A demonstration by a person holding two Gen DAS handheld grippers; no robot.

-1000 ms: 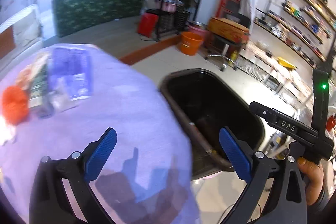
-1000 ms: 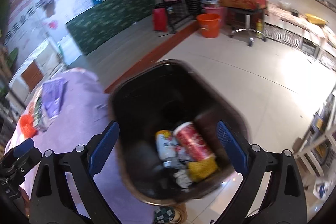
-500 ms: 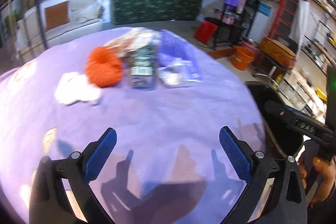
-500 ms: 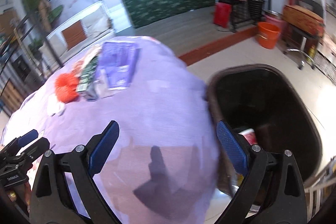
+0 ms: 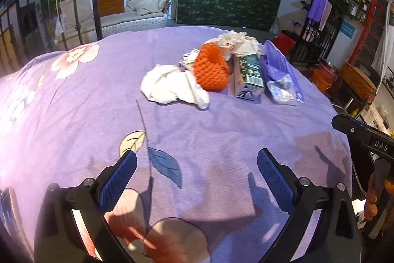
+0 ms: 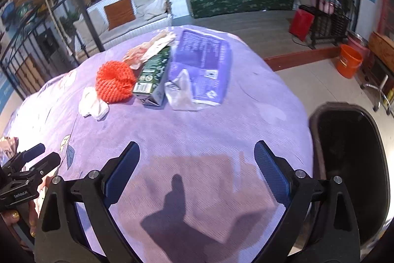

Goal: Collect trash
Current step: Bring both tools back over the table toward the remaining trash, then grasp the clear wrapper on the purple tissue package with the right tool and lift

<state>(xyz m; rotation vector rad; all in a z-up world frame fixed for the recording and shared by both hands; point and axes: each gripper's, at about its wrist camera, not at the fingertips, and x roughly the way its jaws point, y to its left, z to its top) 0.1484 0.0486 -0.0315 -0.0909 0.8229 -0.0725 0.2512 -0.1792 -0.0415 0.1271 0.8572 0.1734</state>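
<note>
Trash lies in a cluster on the far part of a purple flowered tablecloth (image 5: 221,134): a crumpled white tissue (image 5: 170,86), an orange foam net (image 5: 211,68), a green carton (image 5: 250,72), a purple plastic bag (image 5: 280,73) and crumpled paper (image 5: 234,40). The same net (image 6: 114,81), carton (image 6: 154,77), bag (image 6: 200,68) and tissue (image 6: 92,105) show in the right wrist view. My left gripper (image 5: 197,176) is open and empty above the near cloth. My right gripper (image 6: 197,170) is open and empty. A black trash bin (image 6: 349,154) stands right of the table.
A white sofa (image 5: 123,9) and a green-covered counter (image 5: 226,4) stand behind the table. An orange bucket (image 6: 348,62), a red bag (image 6: 301,24) and a black rack (image 6: 327,19) stand on the floor at right. A black metal railing (image 5: 76,1) rises at left.
Both grippers have swung left, away from the bin and over the table. The trash cluster now sits centred ahead of both; the bin has slid to the right edge.
</note>
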